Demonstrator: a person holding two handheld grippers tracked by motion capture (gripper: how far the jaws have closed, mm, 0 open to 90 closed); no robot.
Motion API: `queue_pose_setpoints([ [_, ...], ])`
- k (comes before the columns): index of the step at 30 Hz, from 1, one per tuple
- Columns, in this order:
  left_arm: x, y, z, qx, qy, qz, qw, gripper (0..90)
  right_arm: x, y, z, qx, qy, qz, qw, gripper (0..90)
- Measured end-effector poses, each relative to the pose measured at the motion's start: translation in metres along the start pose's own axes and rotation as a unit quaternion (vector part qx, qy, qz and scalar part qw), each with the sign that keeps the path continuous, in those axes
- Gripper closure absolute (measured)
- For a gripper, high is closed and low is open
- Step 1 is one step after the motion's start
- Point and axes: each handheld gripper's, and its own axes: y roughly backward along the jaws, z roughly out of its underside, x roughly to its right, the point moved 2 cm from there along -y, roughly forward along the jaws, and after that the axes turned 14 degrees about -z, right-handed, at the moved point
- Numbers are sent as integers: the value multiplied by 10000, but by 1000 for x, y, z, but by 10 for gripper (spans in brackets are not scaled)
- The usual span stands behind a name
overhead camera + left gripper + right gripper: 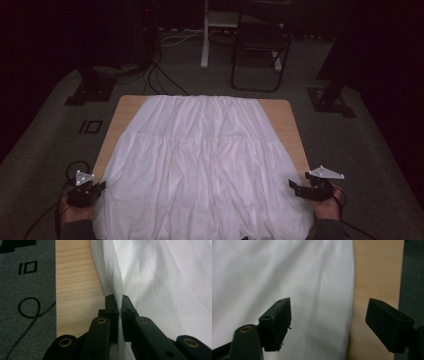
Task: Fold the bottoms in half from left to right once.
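Observation:
A white gathered skirt (200, 165) lies spread over the wooden table (126, 105), its waistband at the far edge and its wide hem hanging over the near edge. At the skirt's left near side, my left gripper (101, 187) is shut on the skirt's left edge; in the left gripper view a fold of the skirt (120, 285) is pinched between the jaws of the left gripper (119, 298). My right gripper (294, 186) is at the skirt's right near side. In the right gripper view the right gripper (328, 311) stands wide open over the skirt's right edge (332, 290), holding nothing.
Bare wood shows in strips beside the skirt on the table's left (75, 285) and right (374, 277). Grey carpet (45, 150) surrounds the table, with a looped black cable (28, 307) on the left. A black chair (260, 50) and stand feet sit beyond the far edge.

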Motion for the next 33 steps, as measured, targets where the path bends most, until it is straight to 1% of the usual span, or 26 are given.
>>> queue_pose_setpoints([
  [3,1,0,-1,0,-36,-49,10000,874,-1,0,13,-192,-36,14,9998,177],
  [5,1,0,-1,-3,-37,-59,10000,874,-4,-1,17,-241,-36,-92,9997,180],
  [7,1,0,-1,4,-32,-74,10000,874,-8,-5,17,-294,99,-59,9995,202],
  [8,1,0,-1,-1,-50,-102,9999,875,-9,-6,16,-310,109,-80,9994,255],
  [9,1,0,-2,0,-96,-135,9999,875,-11,-6,14,-351,139,-111,9992,387],
  [10,0,0,-3,36,-107,-168,9998,875,-12,-5,11,-375,182,-156,9990,572],
  [11,-2,1,-5,76,-94,-187,9998,875,-12,-4,10,-403,213,-180,9988,707],
  [12,-6,2,-7,127,-50,-217,9997,875,-11,-4,8,-417,188,-134,9989,802],
  [13,-10,4,-9,207,17,-259,9994,876,-9,-4,8,-422,159,-74,9990,851],
  [15,-22,9,-13,374,132,-441,9982,878,-5,-3,8,-361,80,35,9993,869],
  [17,-39,12,-17,398,205,-781,9959,879,0,0,11,-248,-37,110,9996,873],
  [18,-48,12,-18,381,272,-981,9941,879,2,2,13,-204,-86,125,9997,874],
  [20,-67,11,-22,279,343,-1430,9887,880,6,6,16,-114,-156,125,9997,874],
  [21,-77,10,-24,185,398,-1730,9839,881,7,7,16,-89,-183,115,9997,874],
  [22,-90,7,-26,46,543,-2143,9752,881,8,8,17,-48,-237,92,9997,874],
  [23,-99,6,-28,-61,685,-2473,9665,882,9,9,17,-11,-248,73,9997,874],
  [24,-106,6,-30,-120,836,-2754,9576,883,8,10,17,9,-232,70,9997,874],
  [25,-110,6,-33,-181,884,-2981,9503,883,7,10,16,6,-217,80,9997,874],
  [26,-110,9,-36,-186,904,-3075,9471,883,7,10,15,7,-183,80,9998,874],
  [27,-107,13,-39,-43,909,-2971,9505,882,6,9,15,5,-175,74,9998,874],
  [28,-101,18,-42,73,845,-2864,9543,882,5,8,14,-10,-161,53,9999,874],
  [29,-94,24,-45,151,769,-2780,9574,881,4,7,14,-35,-146,46,9999,874],
  [30,-87,30,-48,282,752,-2609,9620,881,4,6,14,-65,-141,42,9999,873],
  [31,-79,37,-50,463,755,-2375,9673,880,4,5,15,-92,-117,46,9999,874],
  [32,-71,44,-52,578,724,-2163,9719,880,4,4,15,-113,-121,41,9999,873],
  [33,-62,51,-55,667,598,-2002,9757,880,4,3,16,-120,-112,35,9999,872],
])
